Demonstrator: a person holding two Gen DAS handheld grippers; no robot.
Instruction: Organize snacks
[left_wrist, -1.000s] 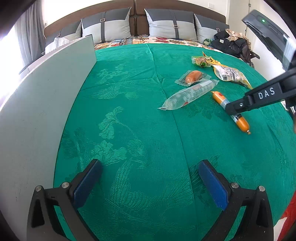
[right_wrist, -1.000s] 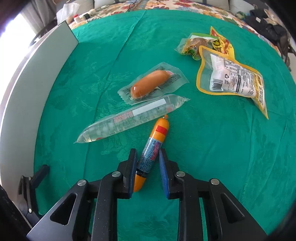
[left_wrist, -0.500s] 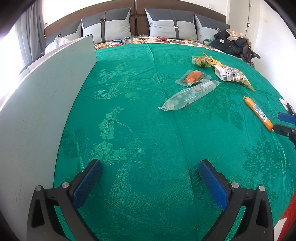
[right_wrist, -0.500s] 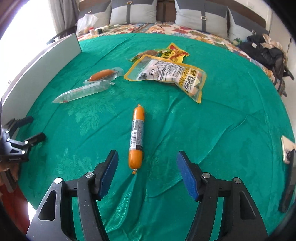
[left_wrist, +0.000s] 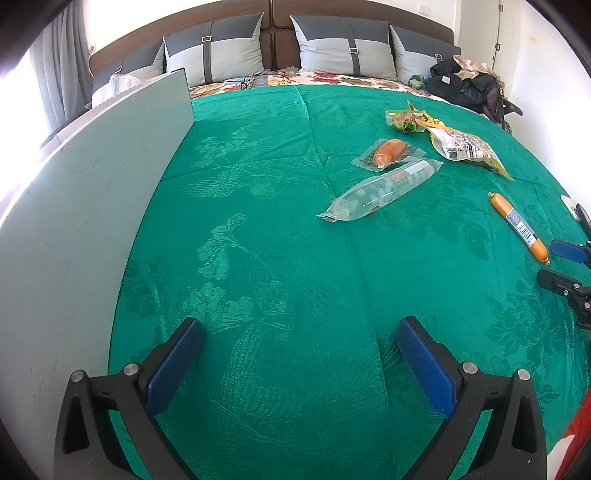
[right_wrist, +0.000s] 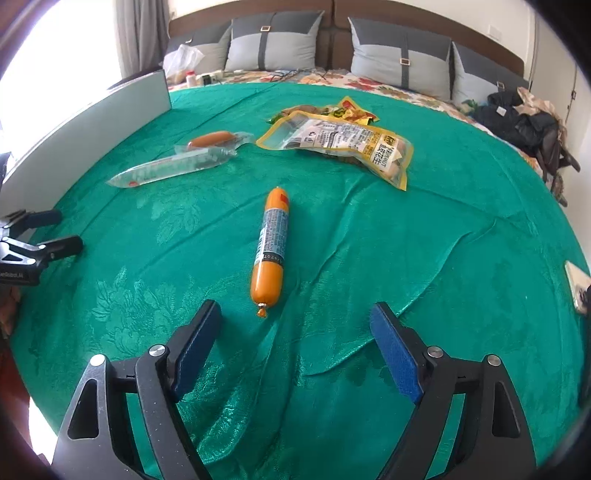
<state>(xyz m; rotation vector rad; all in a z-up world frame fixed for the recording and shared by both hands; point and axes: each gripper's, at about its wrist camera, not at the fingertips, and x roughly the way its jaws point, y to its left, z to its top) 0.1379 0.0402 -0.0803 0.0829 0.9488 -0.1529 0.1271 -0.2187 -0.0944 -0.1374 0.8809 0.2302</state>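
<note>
Five snacks lie on the green bedspread (right_wrist: 406, 295), and you have just set one of them apart: the orange sausage stick (right_wrist: 271, 243) rests alone at the near side, its knotted end pointing at your right gripper (right_wrist: 295, 343). Those fingers (right_wrist: 395, 350) have just been opening and now stand spread and released, with nothing between them; the stick lies just ahead of them, untouched. It looks placed there to start a row of its own, clear of the others.

Farther off to the left, the long clear pack (right_wrist: 173, 168) and the small sealed sausage (right_wrist: 214, 140) lie side by side and touching, while the yellow peanut bag (right_wrist: 343, 144) partly covers a smaller packet (right_wrist: 314, 109) beyond it. You will likely need to separate those pairs next.

Your left gripper (left_wrist: 299, 362) hovers over bare bedspread near the upright white board (left_wrist: 85, 206), fingers spread and empty, well apart from every snack; it seems parked there to stay out of the right one's way
</note>
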